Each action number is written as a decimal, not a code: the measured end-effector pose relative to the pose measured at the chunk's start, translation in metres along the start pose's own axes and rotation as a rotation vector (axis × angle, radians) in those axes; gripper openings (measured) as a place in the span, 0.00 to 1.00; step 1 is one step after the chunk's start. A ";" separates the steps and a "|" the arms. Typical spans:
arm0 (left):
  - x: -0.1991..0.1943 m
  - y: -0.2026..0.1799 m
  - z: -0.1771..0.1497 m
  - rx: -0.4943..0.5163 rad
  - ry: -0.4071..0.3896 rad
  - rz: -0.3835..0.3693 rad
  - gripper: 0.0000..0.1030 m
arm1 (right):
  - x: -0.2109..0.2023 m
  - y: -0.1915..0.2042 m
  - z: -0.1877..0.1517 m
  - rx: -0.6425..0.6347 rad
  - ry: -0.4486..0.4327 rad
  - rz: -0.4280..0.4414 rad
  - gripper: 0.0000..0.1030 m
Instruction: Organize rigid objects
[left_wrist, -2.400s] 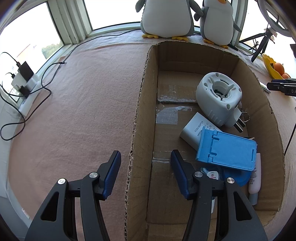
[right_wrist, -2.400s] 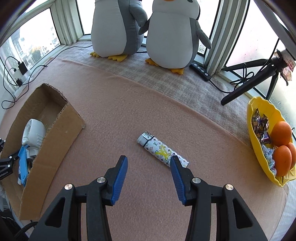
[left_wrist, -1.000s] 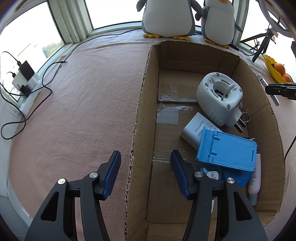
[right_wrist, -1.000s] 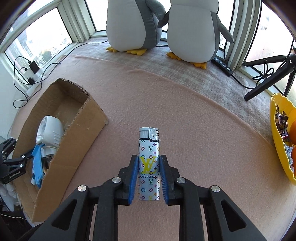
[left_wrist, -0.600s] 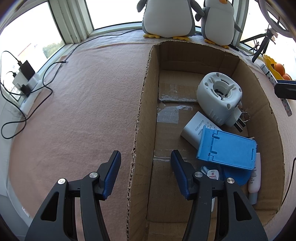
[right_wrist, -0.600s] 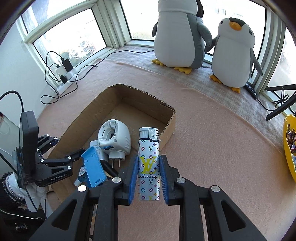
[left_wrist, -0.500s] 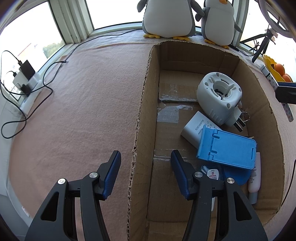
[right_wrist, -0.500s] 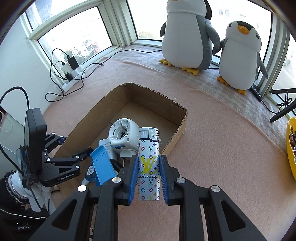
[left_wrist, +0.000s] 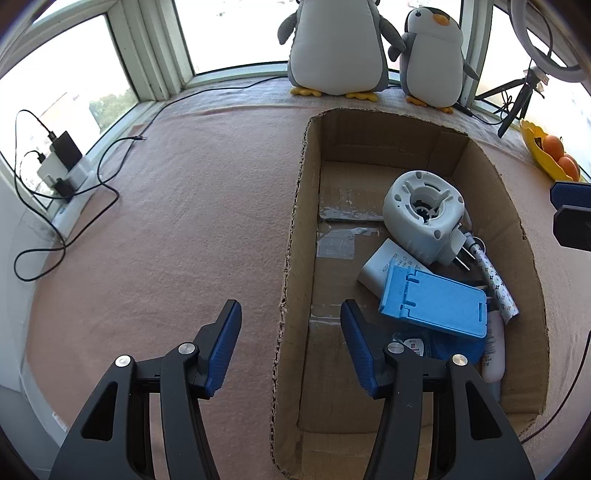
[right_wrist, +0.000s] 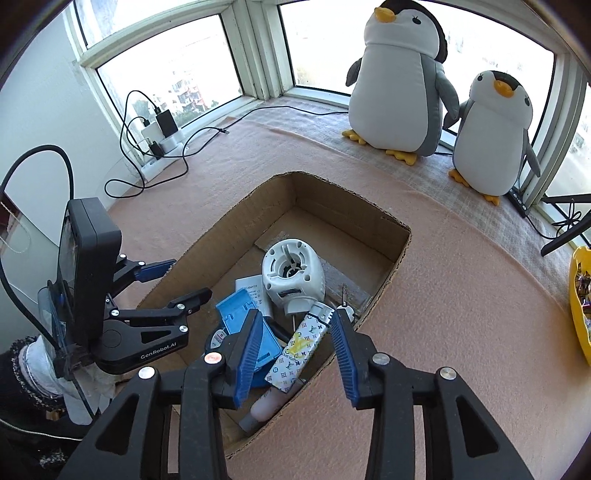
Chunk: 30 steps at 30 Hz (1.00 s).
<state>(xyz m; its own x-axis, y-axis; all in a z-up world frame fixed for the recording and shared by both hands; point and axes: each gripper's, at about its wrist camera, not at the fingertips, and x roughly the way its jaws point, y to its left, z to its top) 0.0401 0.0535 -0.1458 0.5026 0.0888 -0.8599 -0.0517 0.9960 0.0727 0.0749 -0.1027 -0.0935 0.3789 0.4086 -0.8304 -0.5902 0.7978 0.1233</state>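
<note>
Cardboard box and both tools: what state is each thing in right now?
Cardboard box: open-topped, holding several items.
Lighter: released, lying tilted inside the box.
Right tool: open, above the lighter.
Left tool: open, straddling the box's left wall.
White plug-in device: on its side, prongs toward the lighter.
Blue stand: lying atop other items.

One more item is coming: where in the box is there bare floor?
Bare floor runs along the box left wall and far end, bordered by the white plug unit. The near right side is crowded: blue stand, adapter, lighter.
</note>
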 end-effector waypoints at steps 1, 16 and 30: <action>-0.003 0.001 0.001 -0.003 -0.008 0.001 0.54 | -0.003 0.000 -0.002 0.010 -0.007 -0.005 0.43; -0.078 0.006 0.008 -0.010 -0.167 -0.004 0.54 | -0.077 0.015 -0.021 0.128 -0.154 -0.144 0.64; -0.139 -0.002 0.008 0.008 -0.282 -0.012 0.71 | -0.120 0.034 -0.037 0.164 -0.241 -0.282 0.77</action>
<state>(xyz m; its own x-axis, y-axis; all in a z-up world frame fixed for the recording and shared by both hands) -0.0229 0.0395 -0.0229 0.7234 0.0749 -0.6864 -0.0384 0.9969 0.0683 -0.0172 -0.1408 -0.0093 0.6777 0.2399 -0.6951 -0.3245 0.9458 0.0100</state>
